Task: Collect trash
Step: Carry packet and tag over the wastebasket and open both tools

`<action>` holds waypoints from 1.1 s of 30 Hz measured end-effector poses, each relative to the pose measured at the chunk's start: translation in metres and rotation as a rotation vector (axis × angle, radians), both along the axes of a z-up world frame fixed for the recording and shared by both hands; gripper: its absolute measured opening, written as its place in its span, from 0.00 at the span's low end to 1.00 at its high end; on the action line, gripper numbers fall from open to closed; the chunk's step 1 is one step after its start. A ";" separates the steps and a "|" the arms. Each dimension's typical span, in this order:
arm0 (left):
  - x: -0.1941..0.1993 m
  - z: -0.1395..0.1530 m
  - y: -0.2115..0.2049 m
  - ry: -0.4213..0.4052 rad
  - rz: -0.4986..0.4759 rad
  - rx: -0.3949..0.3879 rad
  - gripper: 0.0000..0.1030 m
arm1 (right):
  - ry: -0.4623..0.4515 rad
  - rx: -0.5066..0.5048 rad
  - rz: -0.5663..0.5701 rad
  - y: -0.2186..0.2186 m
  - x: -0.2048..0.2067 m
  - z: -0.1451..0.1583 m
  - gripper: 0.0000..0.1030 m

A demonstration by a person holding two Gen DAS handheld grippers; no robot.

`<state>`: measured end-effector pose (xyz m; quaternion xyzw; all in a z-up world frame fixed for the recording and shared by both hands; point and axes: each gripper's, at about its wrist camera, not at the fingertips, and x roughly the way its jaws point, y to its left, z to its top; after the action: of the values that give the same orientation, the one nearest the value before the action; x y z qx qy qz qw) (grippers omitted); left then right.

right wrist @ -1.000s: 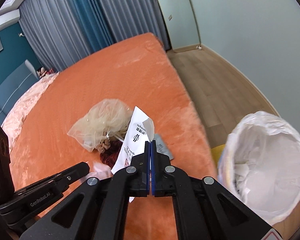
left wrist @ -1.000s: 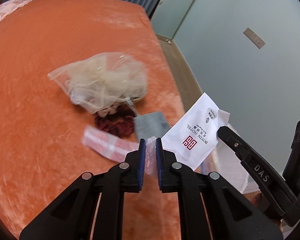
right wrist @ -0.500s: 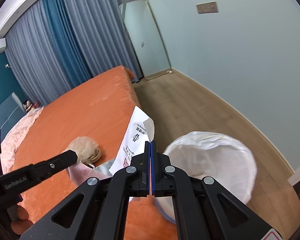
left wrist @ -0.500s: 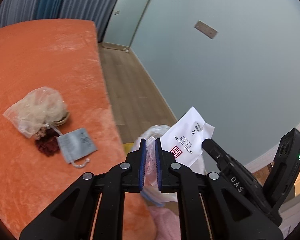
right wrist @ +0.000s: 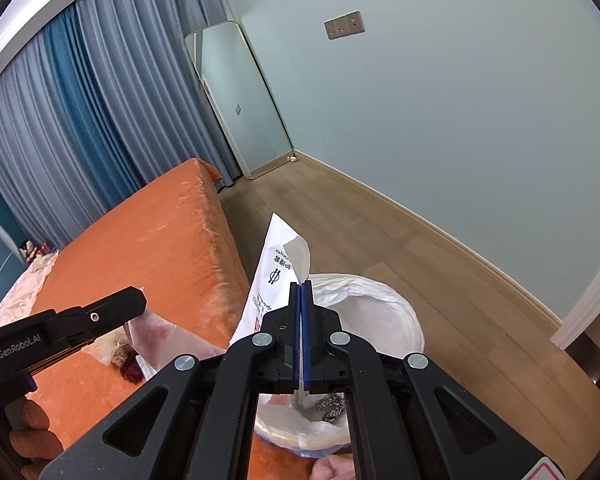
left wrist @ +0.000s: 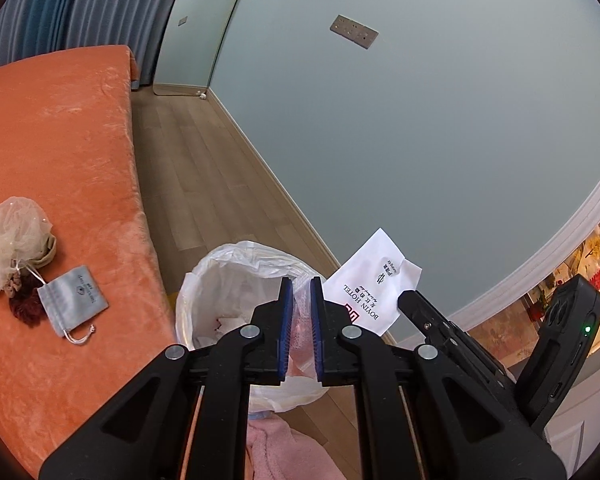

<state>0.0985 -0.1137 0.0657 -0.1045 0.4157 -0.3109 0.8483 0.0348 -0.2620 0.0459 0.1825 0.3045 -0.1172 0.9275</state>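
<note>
My left gripper (left wrist: 299,285) is shut on a crumpled clear pinkish plastic wrapper (left wrist: 300,332), held over the white-lined trash bin (left wrist: 220,276) beside the bed. My right gripper (right wrist: 301,286) is shut on a white paper hotel packet (right wrist: 274,268), which stands up above the same trash bin (right wrist: 380,312). In the left wrist view the paper packet (left wrist: 374,280) and the right gripper (left wrist: 410,298) show at the right. In the right wrist view the left gripper (right wrist: 140,300) reaches in from the left with the plastic wrapper (right wrist: 156,332) hanging below it. The bin holds some scraps.
An orange bed (left wrist: 48,132) lies left of the bin, with a cream mesh bag (left wrist: 12,240), a dark red scrunchie (left wrist: 26,308) and a grey drawstring pouch (left wrist: 72,304) on it. Wooden floor (left wrist: 204,176), a pale wall and a leaning mirror (right wrist: 240,100) lie beyond.
Both grippers have swung away from the bed to above the trash bin, keeping the wrapper and the paper packet in them. The bed items have slid to the left of view.
</note>
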 end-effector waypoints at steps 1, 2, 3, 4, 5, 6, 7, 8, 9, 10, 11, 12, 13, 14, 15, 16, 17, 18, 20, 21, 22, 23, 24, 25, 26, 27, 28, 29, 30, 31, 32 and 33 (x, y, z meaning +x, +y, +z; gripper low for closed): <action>0.000 -0.002 -0.003 0.003 -0.002 0.004 0.09 | 0.001 0.000 -0.002 -0.002 -0.002 -0.002 0.01; 0.000 -0.004 -0.003 0.006 -0.003 0.007 0.09 | 0.002 0.000 -0.004 -0.003 -0.002 -0.003 0.01; 0.000 -0.006 -0.006 0.011 -0.006 0.007 0.09 | 0.003 0.001 -0.004 -0.004 -0.003 -0.004 0.01; 0.002 -0.011 -0.005 0.016 -0.008 0.009 0.09 | 0.004 0.000 -0.003 -0.003 -0.005 -0.003 0.01; 0.002 -0.012 -0.005 0.019 -0.009 0.010 0.09 | 0.005 -0.003 -0.003 -0.002 -0.006 -0.004 0.01; 0.002 -0.013 -0.006 0.019 -0.010 0.014 0.10 | 0.007 -0.005 -0.001 -0.001 -0.006 -0.004 0.01; 0.001 -0.012 -0.006 0.016 -0.010 0.015 0.10 | 0.007 -0.006 0.000 -0.001 -0.005 -0.004 0.01; 0.000 -0.012 -0.006 0.014 -0.008 0.017 0.10 | 0.008 -0.005 0.002 -0.002 -0.004 -0.005 0.01; 0.000 -0.012 -0.006 0.013 -0.009 0.016 0.10 | 0.009 -0.006 0.004 -0.001 -0.003 -0.005 0.01; 0.000 -0.013 -0.006 0.015 -0.008 0.018 0.12 | 0.010 -0.009 0.004 0.001 -0.001 -0.002 0.02; 0.000 -0.013 -0.006 0.017 -0.007 0.019 0.15 | 0.012 -0.013 0.005 0.001 0.001 -0.002 0.03; 0.000 -0.013 -0.005 0.019 -0.001 0.022 0.26 | 0.015 -0.021 0.002 0.002 0.002 -0.001 0.06; 0.000 -0.012 -0.003 0.018 0.007 0.023 0.34 | 0.012 -0.027 -0.001 0.003 0.001 -0.001 0.07; -0.001 -0.011 -0.002 0.015 0.015 0.026 0.37 | 0.012 -0.032 -0.001 0.004 0.002 0.000 0.10; -0.001 -0.011 -0.001 0.011 0.020 0.028 0.39 | 0.013 -0.035 0.000 0.005 0.002 0.000 0.11; -0.001 -0.011 0.001 0.010 0.023 0.032 0.40 | 0.014 -0.033 0.001 0.005 0.002 0.000 0.11; 0.000 -0.011 0.002 0.012 0.025 0.034 0.40 | 0.015 -0.030 0.001 0.006 0.002 0.000 0.11; -0.001 -0.012 0.003 0.014 0.028 0.036 0.40 | 0.015 -0.026 0.001 0.006 0.002 0.000 0.14; 0.000 -0.013 0.006 0.015 0.033 0.037 0.40 | 0.011 -0.027 -0.003 0.006 0.001 0.000 0.21; 0.000 -0.013 0.007 0.014 0.036 0.037 0.40 | 0.007 -0.028 -0.006 0.007 0.000 0.001 0.26; 0.000 -0.013 0.008 0.013 0.038 0.039 0.40 | 0.004 -0.032 -0.007 0.007 -0.001 0.001 0.27; 0.000 -0.013 0.008 0.013 0.039 0.039 0.40 | 0.004 -0.035 -0.004 0.008 -0.001 0.001 0.27; 0.000 -0.013 0.009 0.012 0.039 0.038 0.40 | 0.006 -0.035 0.000 0.008 0.001 0.001 0.27; 0.000 -0.013 0.010 0.011 0.040 0.038 0.40 | 0.007 -0.035 0.003 0.009 0.001 0.001 0.27; -0.001 -0.012 0.011 0.009 0.040 0.038 0.40 | 0.006 -0.036 0.005 0.010 0.001 0.001 0.27; -0.001 -0.011 0.012 0.006 0.041 0.038 0.40 | 0.006 -0.037 0.007 0.010 0.002 0.002 0.27; -0.001 -0.011 0.013 0.004 0.042 0.038 0.40 | 0.005 -0.038 0.009 0.010 0.002 0.003 0.27; -0.001 -0.011 0.013 0.002 0.042 0.039 0.40 | 0.005 -0.039 0.010 0.011 0.002 0.003 0.27; -0.002 -0.011 0.014 0.001 0.043 0.039 0.40 | 0.005 -0.039 0.012 0.012 0.002 0.003 0.27; -0.002 -0.010 0.015 -0.001 0.045 0.040 0.40 | 0.005 -0.040 0.014 0.013 0.002 0.003 0.27; -0.002 -0.010 0.016 -0.001 0.047 0.039 0.40 | 0.005 -0.041 0.016 0.014 0.001 0.003 0.27; -0.002 -0.010 0.017 -0.001 0.047 0.039 0.40 | 0.006 -0.042 0.018 0.013 0.002 0.003 0.27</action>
<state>0.0966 -0.0967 0.0556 -0.0978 0.4185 -0.2827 0.8575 0.0365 -0.2489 0.0491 0.1599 0.3064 -0.1156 0.9312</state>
